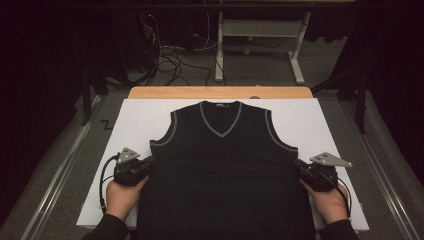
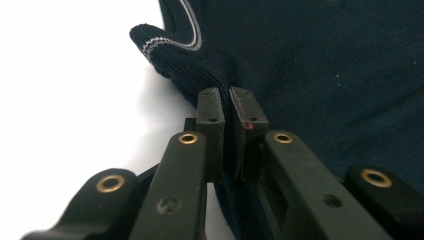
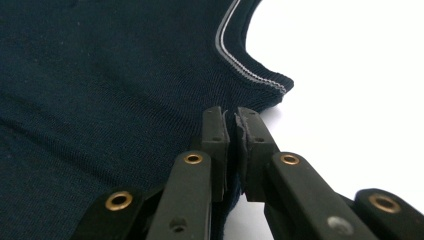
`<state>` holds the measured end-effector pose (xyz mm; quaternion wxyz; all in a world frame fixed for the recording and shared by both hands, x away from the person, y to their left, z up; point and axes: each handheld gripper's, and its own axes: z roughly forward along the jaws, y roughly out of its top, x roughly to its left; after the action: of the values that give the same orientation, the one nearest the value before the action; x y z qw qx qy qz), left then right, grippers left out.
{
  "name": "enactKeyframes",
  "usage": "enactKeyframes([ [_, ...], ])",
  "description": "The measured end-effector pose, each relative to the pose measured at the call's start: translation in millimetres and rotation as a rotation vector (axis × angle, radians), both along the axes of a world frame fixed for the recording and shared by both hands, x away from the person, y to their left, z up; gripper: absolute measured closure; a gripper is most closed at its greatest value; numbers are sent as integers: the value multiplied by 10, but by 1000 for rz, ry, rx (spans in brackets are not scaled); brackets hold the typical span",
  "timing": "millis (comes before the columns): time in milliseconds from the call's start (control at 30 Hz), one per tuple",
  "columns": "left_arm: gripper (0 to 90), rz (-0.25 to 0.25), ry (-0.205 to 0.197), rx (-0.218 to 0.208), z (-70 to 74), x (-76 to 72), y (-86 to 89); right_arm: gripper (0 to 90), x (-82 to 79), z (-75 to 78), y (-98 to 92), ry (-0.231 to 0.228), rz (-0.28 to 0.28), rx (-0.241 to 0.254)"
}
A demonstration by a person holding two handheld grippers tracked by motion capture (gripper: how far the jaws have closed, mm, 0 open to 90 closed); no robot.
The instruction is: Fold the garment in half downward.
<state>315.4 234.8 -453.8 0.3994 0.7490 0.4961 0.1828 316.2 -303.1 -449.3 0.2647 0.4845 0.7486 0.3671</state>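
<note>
A dark navy sleeveless V-neck vest (image 1: 225,170) with grey trim lies flat on a white board (image 1: 135,115), neck toward the far side. My left gripper (image 1: 150,161) is at the vest's left side edge, just below the armhole. In the left gripper view the left gripper (image 2: 227,97) is shut, pinching the vest's (image 2: 310,65) side edge between its pads. My right gripper (image 1: 298,165) is at the opposite side edge. In the right gripper view the right gripper (image 3: 231,116) is shut on the hem-like edge of the vest (image 3: 110,85) under the trimmed armhole.
The white board rests on a wooden tabletop (image 1: 220,92) whose far edge shows. Beyond it, on the grey floor, are a white desk frame (image 1: 260,45) and loose cables (image 1: 170,60). Bare white board (image 2: 75,90) flanks the vest on both sides.
</note>
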Motion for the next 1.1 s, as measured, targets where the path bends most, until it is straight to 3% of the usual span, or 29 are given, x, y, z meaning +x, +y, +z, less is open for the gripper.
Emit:
enactKeyframes([
  [233,802,-19,-18,1,39,-67,9,844,-87,48,-45,-23,4,6],
  [667,802,-56,-43,-19,132,-335,68,844,-378,172,-111,-86,30,27],
  [1100,801,-91,-23,-4,117,-535,57,843,-644,149,-191,-85,47,26],
])
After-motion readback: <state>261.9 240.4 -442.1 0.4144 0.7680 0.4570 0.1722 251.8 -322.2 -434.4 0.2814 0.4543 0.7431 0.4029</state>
